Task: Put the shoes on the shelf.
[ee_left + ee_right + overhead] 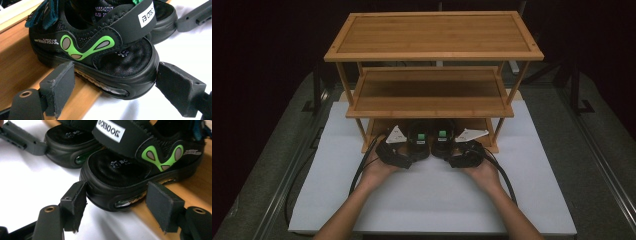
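Two black sandals sit heels-out at the rack's bottom shelf (pixel 492 145): left claw (pixel 115 82) spread around the left sandal's (pixel 100 50) heel at 12 o'clock, right claw (pixel 117 202) likewise astride the right sandal (pixel 140 167).

white board (pixel 432 200) on table | wooden shelf rack (pixel 432 35) stands on it | two black sandals (pixel 100 50) on bottom tier, heels overhanging

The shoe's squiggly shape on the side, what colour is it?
Bright green with grey spots, on a black shoe. The left gripper view shows it best.
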A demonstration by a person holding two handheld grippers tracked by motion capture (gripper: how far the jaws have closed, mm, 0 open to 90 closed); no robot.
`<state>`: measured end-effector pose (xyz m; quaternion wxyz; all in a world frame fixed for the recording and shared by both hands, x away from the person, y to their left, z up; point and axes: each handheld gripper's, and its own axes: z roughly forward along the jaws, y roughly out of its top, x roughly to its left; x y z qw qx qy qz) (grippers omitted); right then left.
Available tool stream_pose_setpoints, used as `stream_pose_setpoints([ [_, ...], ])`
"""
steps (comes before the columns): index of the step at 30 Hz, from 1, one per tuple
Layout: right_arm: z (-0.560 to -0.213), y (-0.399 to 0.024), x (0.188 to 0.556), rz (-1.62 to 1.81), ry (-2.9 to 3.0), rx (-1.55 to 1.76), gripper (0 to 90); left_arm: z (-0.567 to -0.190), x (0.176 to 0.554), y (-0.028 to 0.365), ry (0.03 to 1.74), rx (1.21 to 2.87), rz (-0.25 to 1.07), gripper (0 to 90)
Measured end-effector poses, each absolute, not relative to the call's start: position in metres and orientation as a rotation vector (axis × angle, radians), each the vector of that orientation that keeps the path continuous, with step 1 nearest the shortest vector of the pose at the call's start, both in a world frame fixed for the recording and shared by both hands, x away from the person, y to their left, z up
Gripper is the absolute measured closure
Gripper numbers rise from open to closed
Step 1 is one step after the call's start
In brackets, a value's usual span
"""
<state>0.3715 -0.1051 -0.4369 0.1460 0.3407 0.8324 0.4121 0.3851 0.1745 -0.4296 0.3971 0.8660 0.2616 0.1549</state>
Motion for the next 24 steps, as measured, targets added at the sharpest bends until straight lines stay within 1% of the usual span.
stream_pose_setpoints([
  [7, -0.441, -0.108, 0.382, 1.221, 2.351, 1.004, 33.7, -0.431, 0.4, 0.177, 0.738, 2.151, 0.409, 15.6],
  [10, -0.441, -0.106, 0.384, 1.21, 2.323, 1.001, 35.4, -0.43, 0.406, 0.179, 0.737, 2.142, 0.435, 15.6],
  [14, -0.438, -0.104, 0.392, 1.202, 2.312, 1.016, 35.3, -0.431, 0.409, 0.177, 0.773, 2.093, 0.425, 17.5],
  [19, -0.437, -0.102, 0.404, 1.145, 2.301, 1.01, 35.3, -0.433, 0.417, 0.176, 0.769, 2.12, 0.481, 17.5],
  [21, -0.438, -0.103, 0.406, 1.156, 2.291, 1.038, 35.3, -0.435, 0.42, 0.177, 0.77, 2.111, 0.464, 19.8],
  [24, -0.439, -0.104, 0.407, 1.174, 2.287, 1.053, 35.1, -0.436, 0.421, 0.177, 0.794, 2.092, 0.462, 19.4],
])
